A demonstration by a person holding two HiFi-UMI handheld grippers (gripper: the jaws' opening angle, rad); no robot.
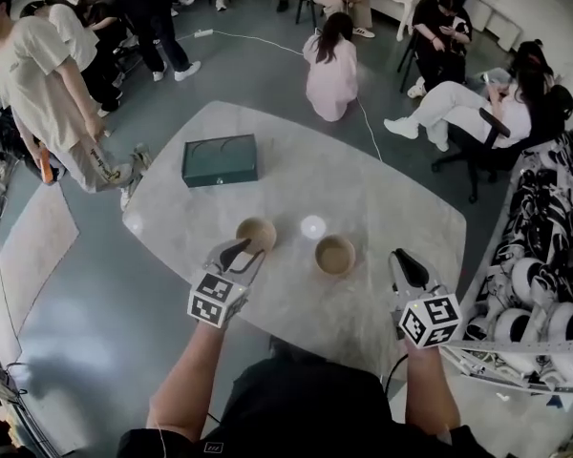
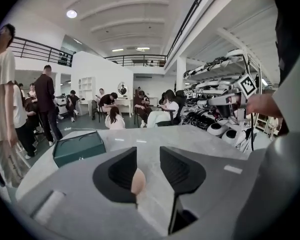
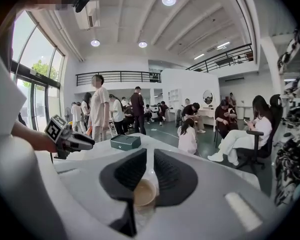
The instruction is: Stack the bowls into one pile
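Observation:
Two tan bowls stand apart on the grey marble table (image 1: pixel 392 203). The left bowl (image 1: pixel 256 232) sits just beyond my left gripper (image 1: pixel 246 251), whose fingertips reach its near rim. In the left gripper view the jaws of the left gripper (image 2: pixel 148 156) stand wide apart, and the bowl's (image 2: pixel 138 182) pale side peeks up beside the left finger, not pressed by the pads. The right bowl (image 1: pixel 335 255) lies to the left of my right gripper (image 1: pixel 402 257), well clear of it. The right gripper's (image 3: pixel 150 160) jaws leave only a narrow slit, through which that bowl (image 3: pixel 144 192) shows farther off.
A dark green box (image 1: pixel 219 160) lies at the table's far left. A ceiling light glints off the tabletop (image 1: pixel 312 225) between the bowls. Several people stand and sit around the far side. Racks of white gear (image 1: pixel 540 303) crowd the right edge.

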